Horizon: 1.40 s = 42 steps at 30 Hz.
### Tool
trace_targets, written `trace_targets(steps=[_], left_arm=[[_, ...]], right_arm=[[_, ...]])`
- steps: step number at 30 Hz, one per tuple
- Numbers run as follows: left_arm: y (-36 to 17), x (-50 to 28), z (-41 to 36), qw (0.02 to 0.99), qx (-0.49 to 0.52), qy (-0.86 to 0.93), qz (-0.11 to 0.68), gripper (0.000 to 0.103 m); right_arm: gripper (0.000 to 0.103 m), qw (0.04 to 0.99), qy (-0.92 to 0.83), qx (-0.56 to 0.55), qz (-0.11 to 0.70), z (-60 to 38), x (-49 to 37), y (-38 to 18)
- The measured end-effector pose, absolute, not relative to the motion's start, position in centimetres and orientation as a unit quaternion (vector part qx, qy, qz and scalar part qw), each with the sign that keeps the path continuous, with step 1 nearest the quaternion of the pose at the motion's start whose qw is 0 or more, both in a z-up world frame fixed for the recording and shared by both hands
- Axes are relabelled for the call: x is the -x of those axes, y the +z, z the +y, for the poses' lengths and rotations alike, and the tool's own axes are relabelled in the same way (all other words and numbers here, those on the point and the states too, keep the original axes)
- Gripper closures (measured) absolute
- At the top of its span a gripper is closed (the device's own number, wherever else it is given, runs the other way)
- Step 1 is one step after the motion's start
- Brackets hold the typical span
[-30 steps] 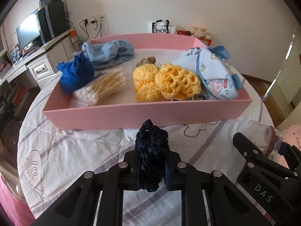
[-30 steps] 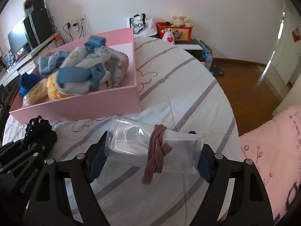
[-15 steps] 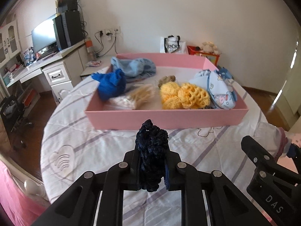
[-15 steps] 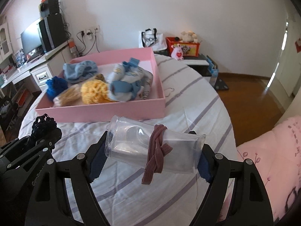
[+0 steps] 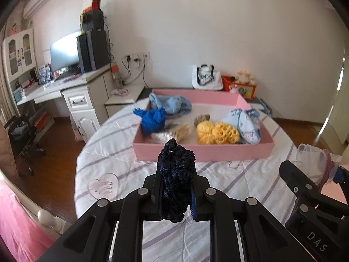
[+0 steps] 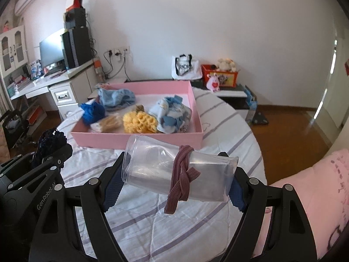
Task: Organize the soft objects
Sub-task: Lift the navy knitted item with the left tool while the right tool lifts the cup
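Observation:
My left gripper [image 5: 176, 193] is shut on a dark navy crocheted piece [image 5: 175, 174], held above the striped bedspread [image 5: 113, 152] short of the pink tray [image 5: 202, 152]. My right gripper [image 6: 174, 183] is shut on a clear plastic cup [image 6: 157, 168] lying sideways between the fingers, with a mauve knotted hairband [image 6: 181, 174] wrapped around it. The pink tray [image 6: 139, 139] holds a blue knit bundle [image 5: 152, 120], a light blue cloth [image 5: 172, 103], yellow crocheted pieces [image 5: 218, 132], a beige bundle [image 5: 181, 130] and a printed baby cloth [image 5: 246, 124].
A white desk [image 5: 65, 91] with a monitor [image 5: 63, 54] and speakers stands at the left. A black chair [image 5: 21, 135] is on the wood floor beside it. A tote bag [image 6: 185, 67] and an orange toy box [image 6: 220, 76] sit by the far wall.
Both grippers have pulled back and risen from the tray, which now looks farther away and smaller. Each still holds its object.

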<state>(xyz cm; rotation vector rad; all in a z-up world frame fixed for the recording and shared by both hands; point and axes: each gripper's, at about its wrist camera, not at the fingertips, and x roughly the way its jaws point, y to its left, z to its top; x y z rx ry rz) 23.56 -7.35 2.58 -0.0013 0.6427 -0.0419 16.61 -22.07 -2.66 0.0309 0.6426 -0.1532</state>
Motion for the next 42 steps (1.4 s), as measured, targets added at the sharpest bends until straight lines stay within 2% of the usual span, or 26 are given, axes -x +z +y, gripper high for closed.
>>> trace_targets(steps=[23, 31, 42], left_arm=[[8.7, -9.8, -5.8, 0.983, 0.004, -0.010, 0.184, 0.088], [8.7, -6.2, -5.8, 0.988, 0.001, -0.001, 0.153, 0.088], [7.4, -4.7, -5.6, 0.988, 0.003, -0.009, 0.157, 0.088]], right_arm=[[0.025, 0.981, -0.069, 0.009, 0.179, -19.8, -8.2, 4.2], [0.025, 0.986, -0.066, 0.020, 0.153, -19.3, -6.5, 5.2], [0.025, 0.986, -0.074, 0.019, 0.151, -19.3, -6.2, 5.2]])
